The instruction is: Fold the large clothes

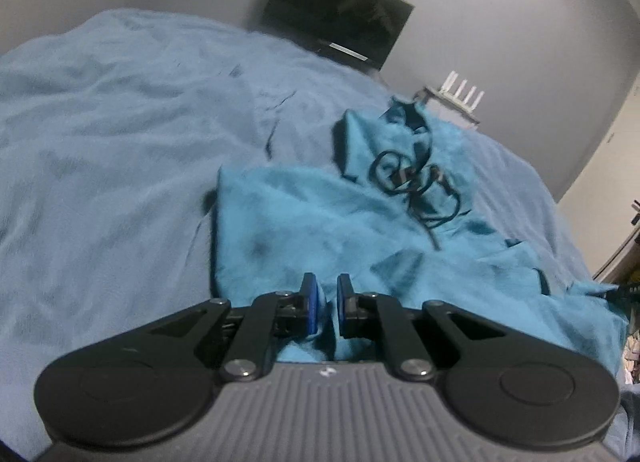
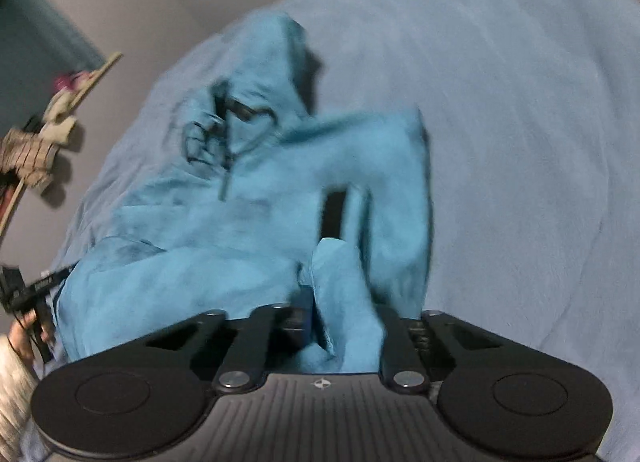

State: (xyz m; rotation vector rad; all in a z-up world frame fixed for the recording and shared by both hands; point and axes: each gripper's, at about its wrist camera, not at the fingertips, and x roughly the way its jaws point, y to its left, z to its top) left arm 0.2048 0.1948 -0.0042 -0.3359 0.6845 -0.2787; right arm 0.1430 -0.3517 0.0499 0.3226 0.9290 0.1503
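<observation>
Item one: teal hoodie (image 1: 320,222), the garment I am folding. It lies crumpled on the pale blue blanket (image 1: 120,122) that covers the bed, nearer the bed's right side in my left camera. Its dark drawstring (image 1: 416,182) sits in loose loops on top of the cloth near the hood end. In my right camera the same hoodie (image 2: 200,262) spreads from the lower left up toward the centre, with the hood (image 2: 272,62) bunched at the far end and a sleeve or side panel (image 2: 392,166) drawn up toward me.

Item two: my left gripper (image 1: 325,302). The blue pads (image 1: 312,308) stand slightly apart, a fold of the teal cloth rising between them; whether they actually pinch it I cannot tell.

Item three: my right gripper (image 2: 340,318). A thick roll of teal fabric fills the space between its fingers and lifts off the blanket (image 2: 520,142), so I hold the hoodie clamped here. The pads themselves are mostly hidden by the cloth.

Item four: surroundings. A dark monitor (image 1: 340,10) leans against the grey wall beyond the bed, and a white router (image 1: 460,92) with upright antennas stands on a small shelf near it. The picture is blurred.
</observation>
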